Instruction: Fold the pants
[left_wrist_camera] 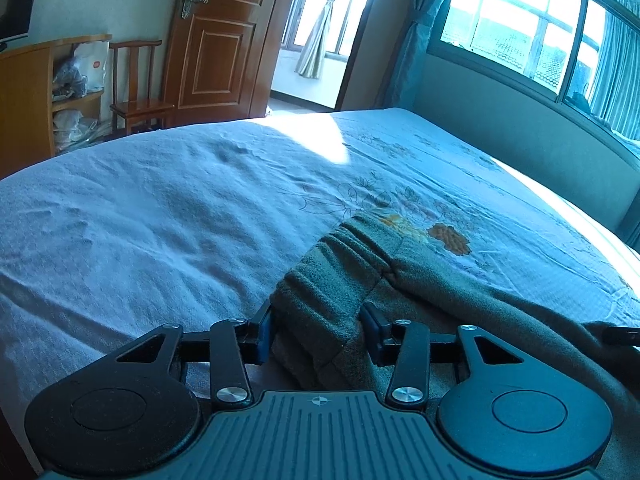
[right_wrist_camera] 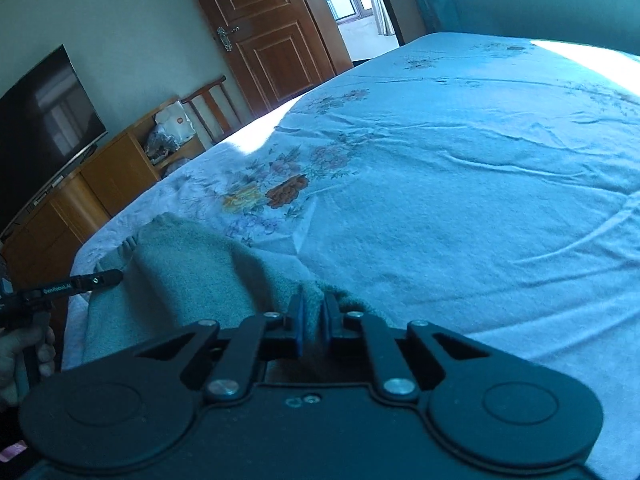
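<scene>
Grey-green fleece pants [left_wrist_camera: 404,276] lie at the near edge of the bed, with the ribbed waistband toward the left gripper. My left gripper [left_wrist_camera: 318,332] has its fingers wide apart on either side of the waistband fabric, not closed on it. In the right wrist view the pants [right_wrist_camera: 188,276] lie at the lower left. My right gripper [right_wrist_camera: 313,318] is shut on a bunched edge of the pants. The left gripper's finger [right_wrist_camera: 80,282] shows at the left edge of that view, beside the cloth.
The bed [left_wrist_camera: 160,208] has a pale blue sheet with a flower print [right_wrist_camera: 280,192]. A wooden cabinet [right_wrist_camera: 100,184] with a TV [right_wrist_camera: 40,128], a wooden chair [left_wrist_camera: 136,84] and a wooden door [left_wrist_camera: 224,36] stand beyond the bed. A window [left_wrist_camera: 532,24] lies at the right.
</scene>
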